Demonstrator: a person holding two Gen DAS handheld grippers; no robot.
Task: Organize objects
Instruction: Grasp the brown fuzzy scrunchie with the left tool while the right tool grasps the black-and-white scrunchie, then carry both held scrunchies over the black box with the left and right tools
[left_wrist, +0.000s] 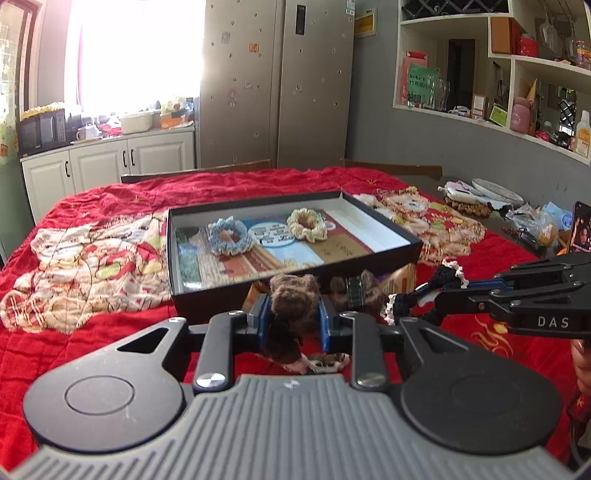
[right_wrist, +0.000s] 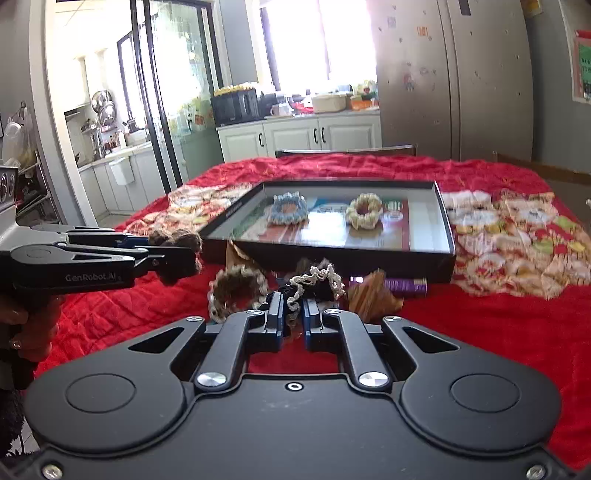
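Scrunchies (left_wrist: 295, 299) clamped in tongs before box rim (left_wrist: 295, 280).

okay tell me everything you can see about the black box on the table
The black box is a shallow rectangular tray with a dark outside and pale inner walls, cardboard by the look. It sits open, with no lid on it, on the red quilt, raised off it on things tucked under its near edge. A printed sheet lines its floor, and on it lie a blue scrunchie and a cream scrunchie, apart from each other. Neither gripper touches it.
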